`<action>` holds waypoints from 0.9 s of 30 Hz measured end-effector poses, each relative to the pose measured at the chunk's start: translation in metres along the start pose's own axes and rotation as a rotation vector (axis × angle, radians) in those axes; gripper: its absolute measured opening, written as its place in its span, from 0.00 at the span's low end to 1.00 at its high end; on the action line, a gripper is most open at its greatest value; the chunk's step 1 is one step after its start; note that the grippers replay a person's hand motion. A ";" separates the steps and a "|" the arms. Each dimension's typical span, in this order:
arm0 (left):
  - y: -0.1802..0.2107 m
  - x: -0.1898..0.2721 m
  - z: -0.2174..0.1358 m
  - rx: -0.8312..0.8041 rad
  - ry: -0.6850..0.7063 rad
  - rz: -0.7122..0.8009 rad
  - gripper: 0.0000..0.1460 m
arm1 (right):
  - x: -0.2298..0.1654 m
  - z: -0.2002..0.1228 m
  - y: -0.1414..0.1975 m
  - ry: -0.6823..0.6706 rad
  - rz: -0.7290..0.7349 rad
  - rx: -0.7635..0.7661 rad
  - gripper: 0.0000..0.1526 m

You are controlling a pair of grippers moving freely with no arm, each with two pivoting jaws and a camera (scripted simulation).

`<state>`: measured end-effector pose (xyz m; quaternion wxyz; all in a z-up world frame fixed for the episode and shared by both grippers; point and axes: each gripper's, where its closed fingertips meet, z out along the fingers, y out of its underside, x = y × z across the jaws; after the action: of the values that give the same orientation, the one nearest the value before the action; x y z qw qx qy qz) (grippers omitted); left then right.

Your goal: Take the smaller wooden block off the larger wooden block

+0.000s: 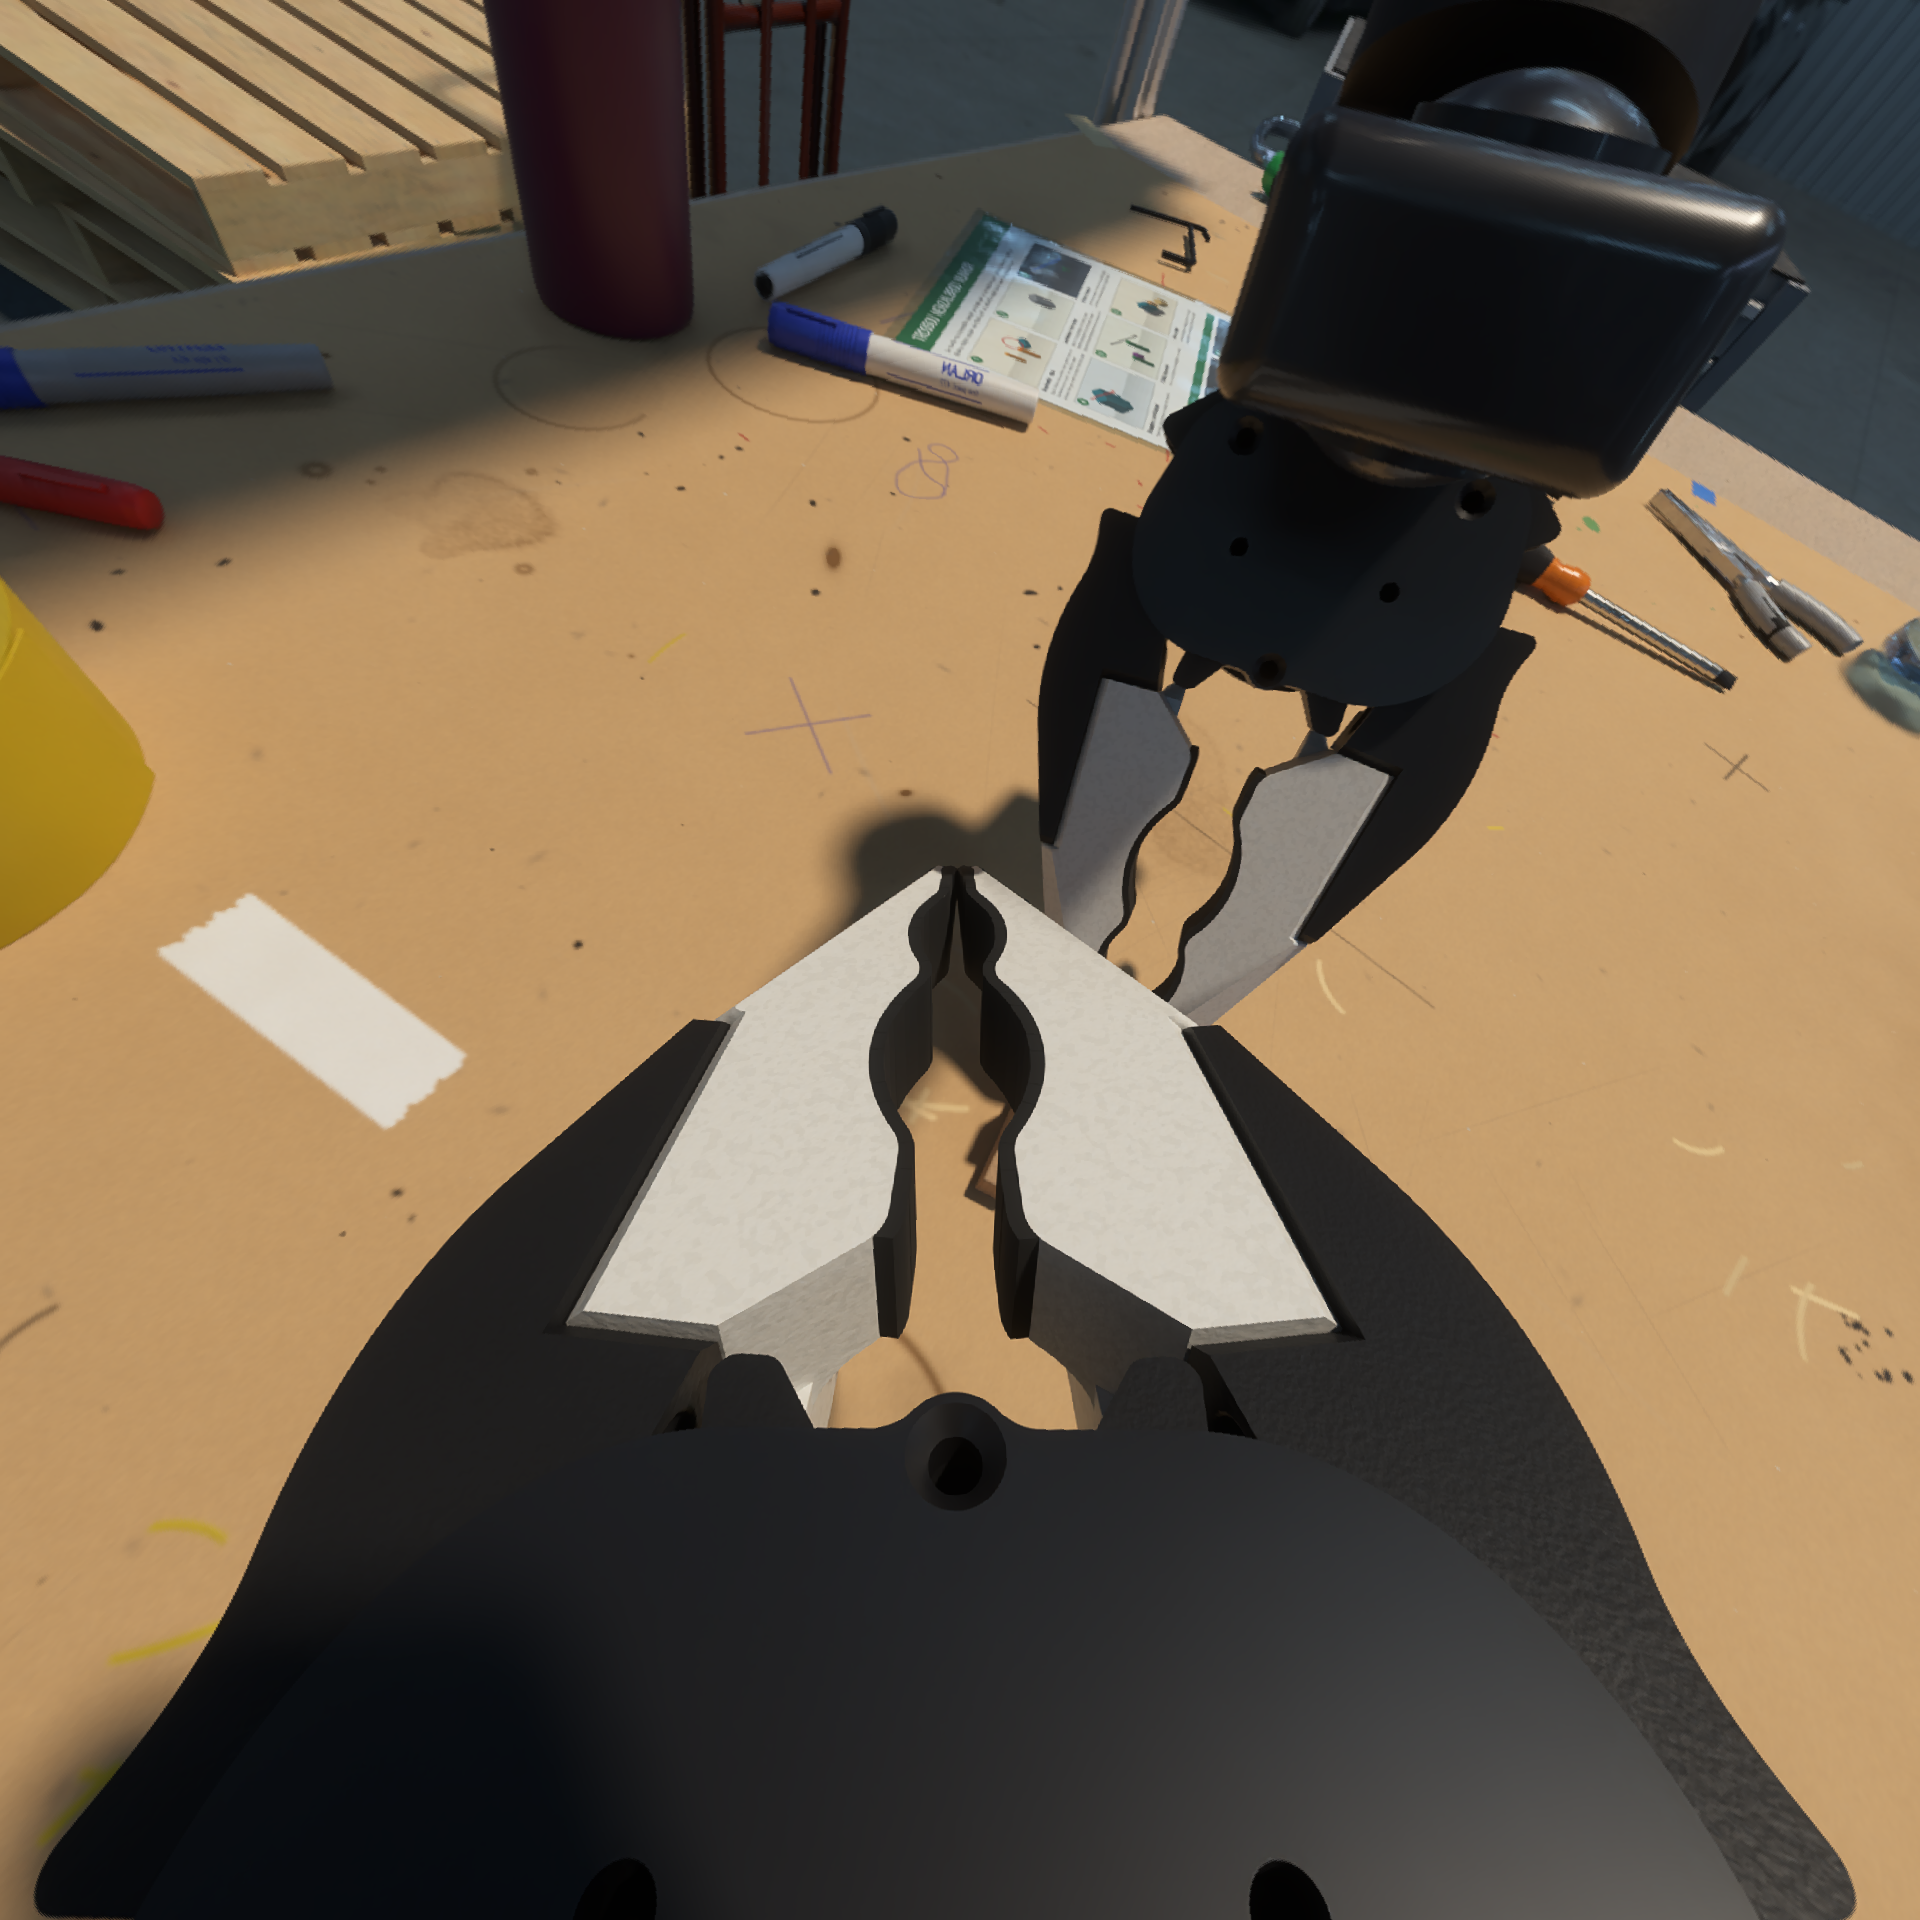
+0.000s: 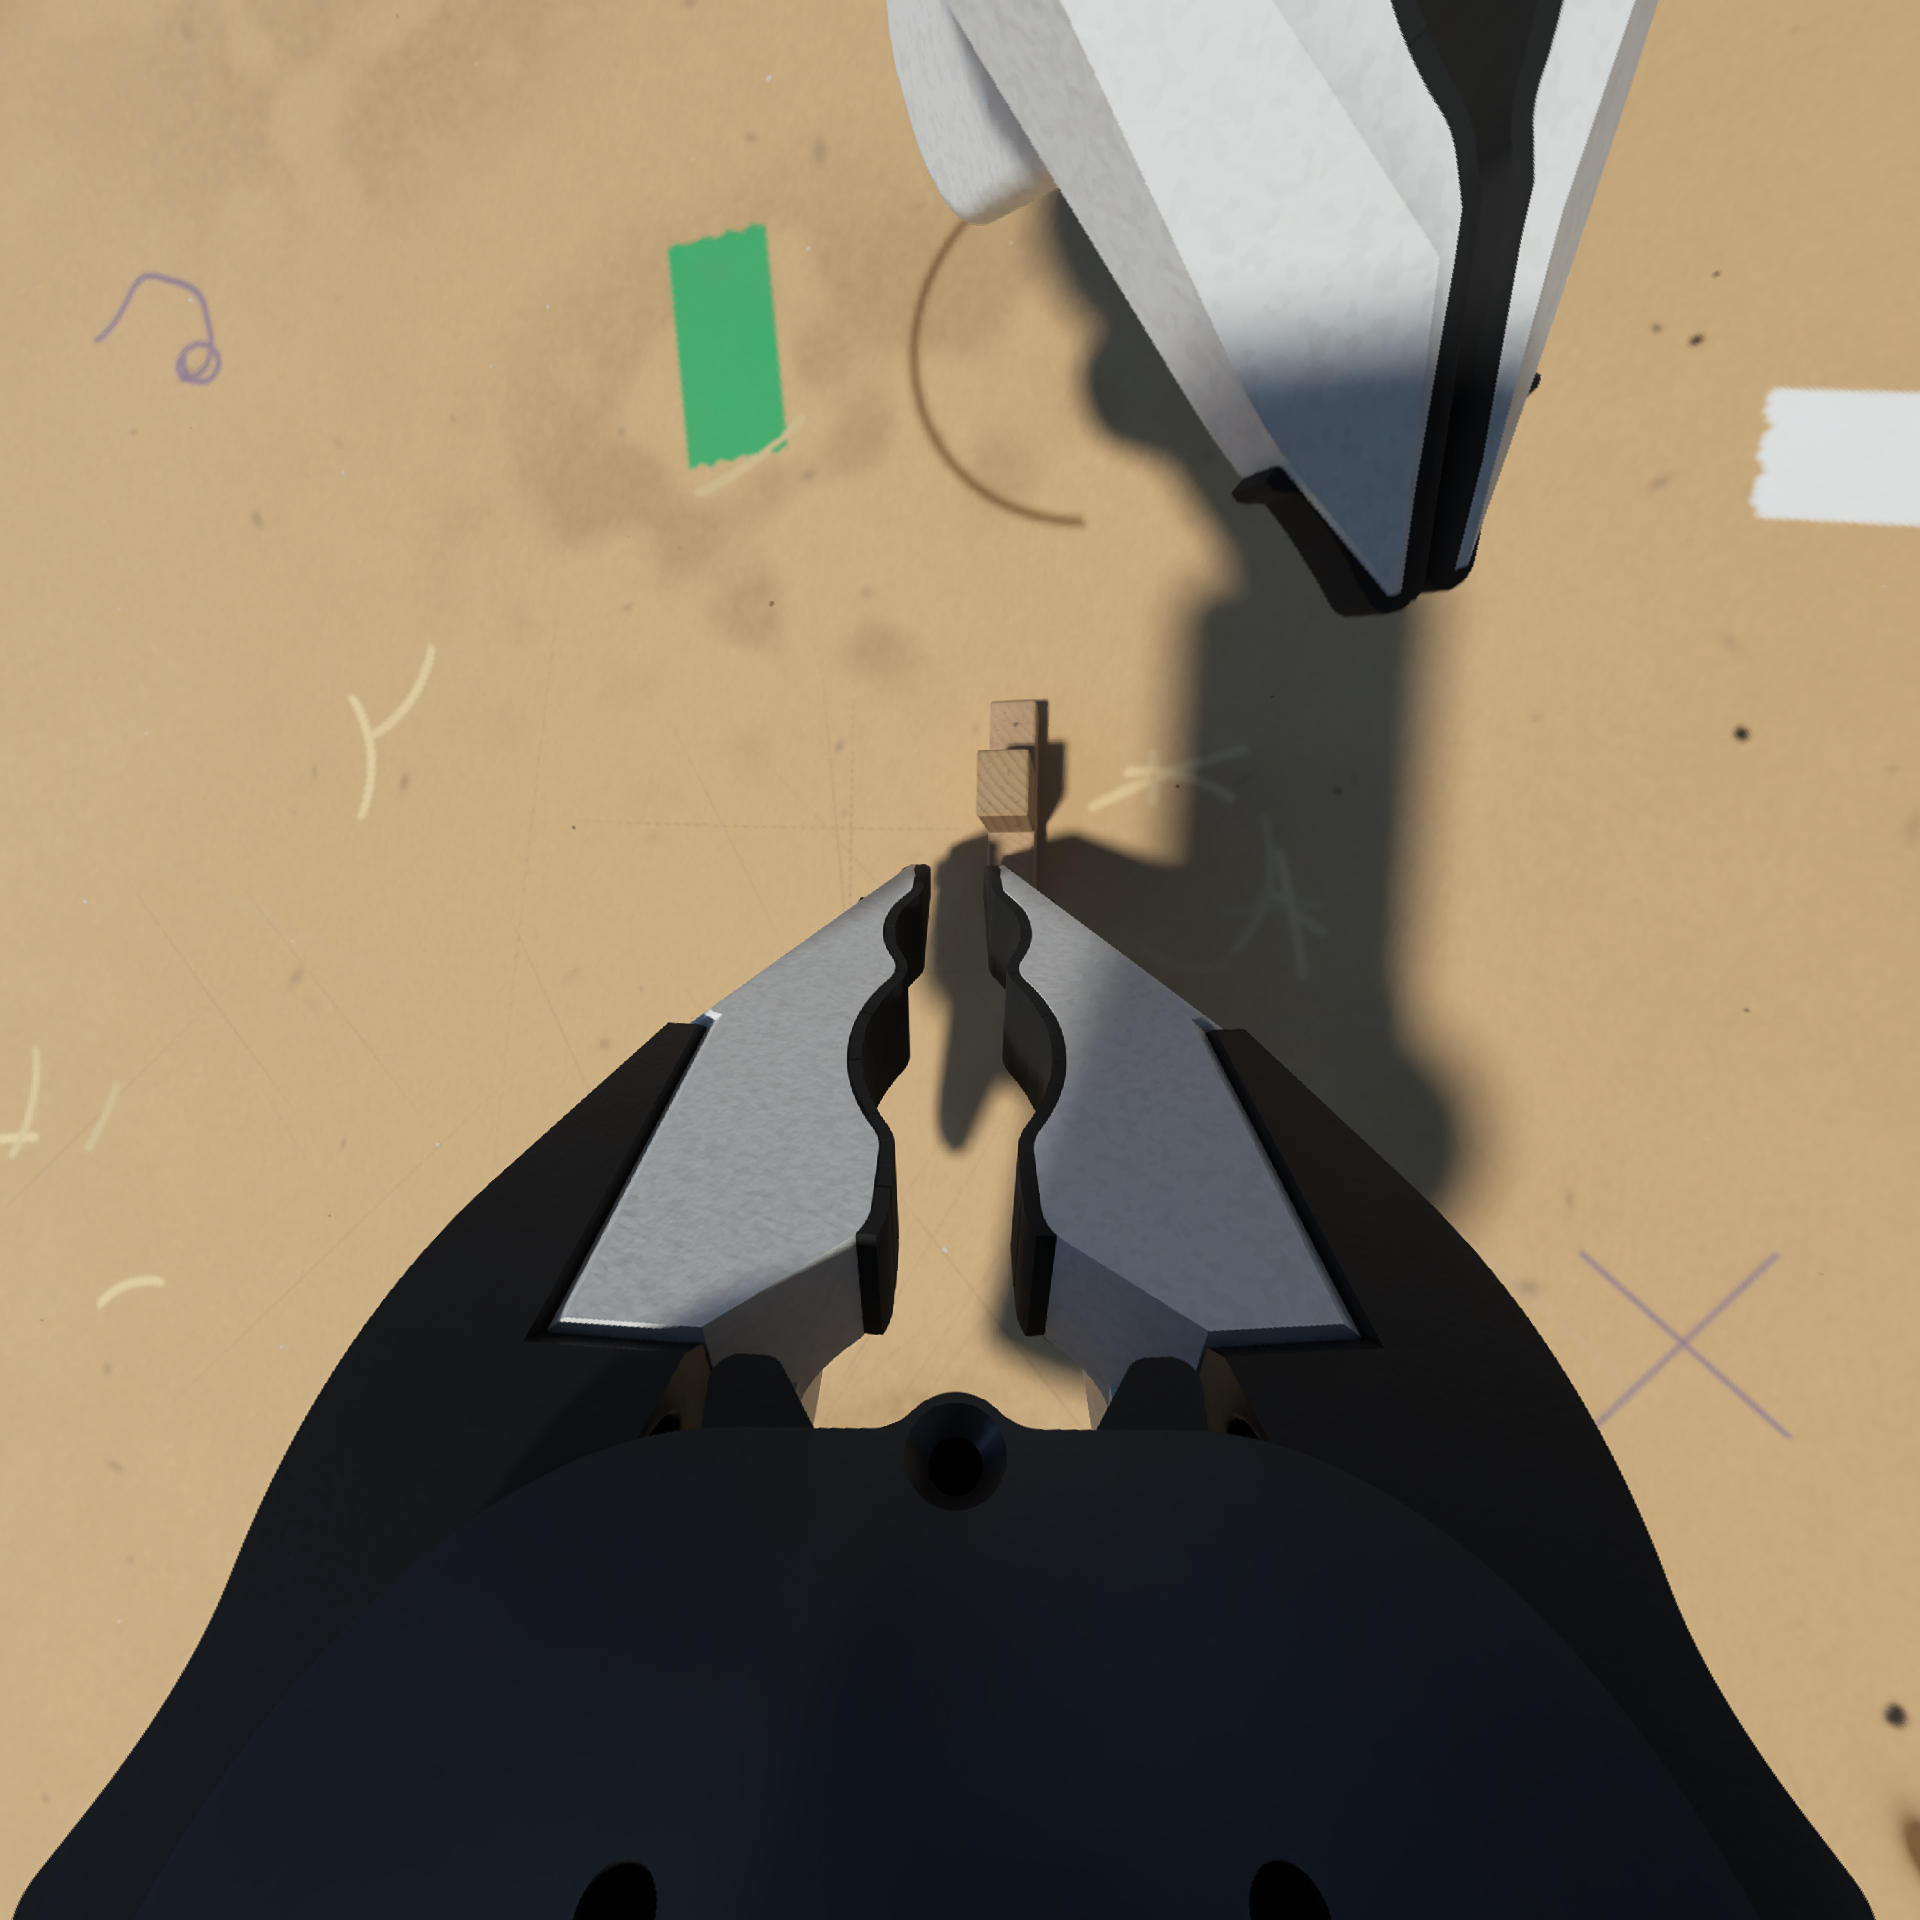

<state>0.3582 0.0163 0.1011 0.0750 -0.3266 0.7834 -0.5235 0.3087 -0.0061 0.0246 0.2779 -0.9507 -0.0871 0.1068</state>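
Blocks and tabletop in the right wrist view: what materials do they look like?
Smaller block: pale unfinished wood, faint grain lines on its face. Larger block: same matte tan, likely wood. Tabletop: looks like bare fibreboard or hardboard, flat brown, stained and scribbled.

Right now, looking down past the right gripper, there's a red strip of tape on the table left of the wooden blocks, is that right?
Not quite: the strip of tape is green, not red. The right wrist view shows it on the table, left of the wooden blocks, beyond the right gripper.
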 end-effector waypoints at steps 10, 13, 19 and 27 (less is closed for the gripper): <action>0.009 0.003 0.006 -0.060 0.008 0.020 0.00 | 0.003 0.000 -0.012 -0.014 0.069 0.066 0.12; 0.009 0.003 0.006 -0.061 0.007 0.020 0.00 | 0.005 0.005 -0.011 0.014 0.051 0.048 0.13; 0.009 0.003 0.006 -0.063 0.004 0.023 0.00 | 0.008 0.009 -0.017 0.075 -0.022 0.059 0.09; 0.010 0.003 0.006 -0.067 -0.001 0.026 0.00 | 0.009 0.015 -0.013 0.097 -0.065 0.013 0.07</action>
<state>0.3547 0.0125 0.0906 0.0710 -0.3190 0.8044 -0.4961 0.3119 0.0143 0.0180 0.2915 -0.9495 -0.1036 0.0522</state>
